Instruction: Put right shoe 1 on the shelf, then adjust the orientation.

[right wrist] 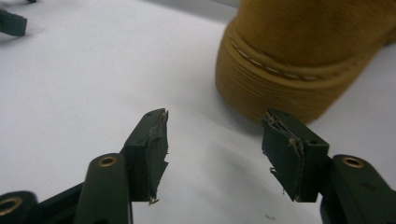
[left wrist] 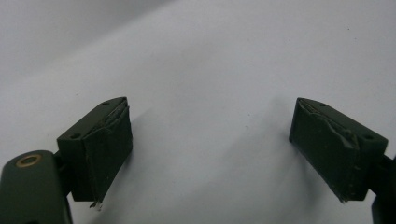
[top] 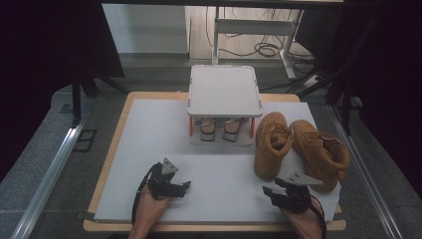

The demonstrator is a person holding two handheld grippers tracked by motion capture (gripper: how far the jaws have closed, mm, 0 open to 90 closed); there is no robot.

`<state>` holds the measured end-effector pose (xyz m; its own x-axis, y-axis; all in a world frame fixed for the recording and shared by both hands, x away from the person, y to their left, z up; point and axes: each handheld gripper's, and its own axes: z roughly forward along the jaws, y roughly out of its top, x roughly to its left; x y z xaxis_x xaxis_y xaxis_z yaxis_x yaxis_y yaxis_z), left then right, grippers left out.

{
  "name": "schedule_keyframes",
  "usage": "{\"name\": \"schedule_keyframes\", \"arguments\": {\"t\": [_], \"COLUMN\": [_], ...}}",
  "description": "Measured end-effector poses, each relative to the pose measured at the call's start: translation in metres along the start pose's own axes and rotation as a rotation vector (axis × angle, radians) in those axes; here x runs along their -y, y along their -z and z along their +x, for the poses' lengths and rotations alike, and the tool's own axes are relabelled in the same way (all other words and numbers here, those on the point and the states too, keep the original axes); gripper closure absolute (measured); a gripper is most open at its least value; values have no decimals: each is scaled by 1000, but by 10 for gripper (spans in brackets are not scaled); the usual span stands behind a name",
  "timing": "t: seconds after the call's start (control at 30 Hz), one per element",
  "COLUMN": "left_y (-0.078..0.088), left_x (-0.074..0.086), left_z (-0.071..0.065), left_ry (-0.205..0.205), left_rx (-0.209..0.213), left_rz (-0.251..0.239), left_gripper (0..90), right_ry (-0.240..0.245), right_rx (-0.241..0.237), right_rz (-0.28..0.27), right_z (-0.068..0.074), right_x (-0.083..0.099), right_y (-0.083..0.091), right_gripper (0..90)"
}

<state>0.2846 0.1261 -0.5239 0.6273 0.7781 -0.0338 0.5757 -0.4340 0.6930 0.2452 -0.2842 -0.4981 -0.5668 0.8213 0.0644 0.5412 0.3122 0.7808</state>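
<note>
The tan boot nearest the right gripper looks fairly heavy, with a stiff ribbed sole and a softer suede upper, so the padded ankle collar or the heel probably gives the surest hold. It stands beside its mate toward the desk's right edge, its toe just beyond the right fingers, which are half parted and grasp nothing. The left gripper, near the front edge, is released wide over bare desk.

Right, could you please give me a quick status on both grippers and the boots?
Left gripper open, empty, over the white mat. Right gripper open, empty, near left tan boot. Right boot beside it. Nothing in the way.
</note>
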Motion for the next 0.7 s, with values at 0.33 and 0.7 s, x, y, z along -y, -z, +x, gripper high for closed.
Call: {"name": "schedule_keyframes", "arguments": {"t": [0.33,0.7], "left_y": [0,0], "left_x": [0,0], "left_z": [0,0], "left_ry": [-1,-1], "left_rx": [0,-1], "left_rz": [0,0], "left_gripper": [130,130], "right_ry": [44,72], "right_rx": [-20,-10], "right_rz": [-6,-2], "right_z": [7,7], "right_x": [-14,-22], "right_y": [-16,-34], "right_gripper": [525,754]}}
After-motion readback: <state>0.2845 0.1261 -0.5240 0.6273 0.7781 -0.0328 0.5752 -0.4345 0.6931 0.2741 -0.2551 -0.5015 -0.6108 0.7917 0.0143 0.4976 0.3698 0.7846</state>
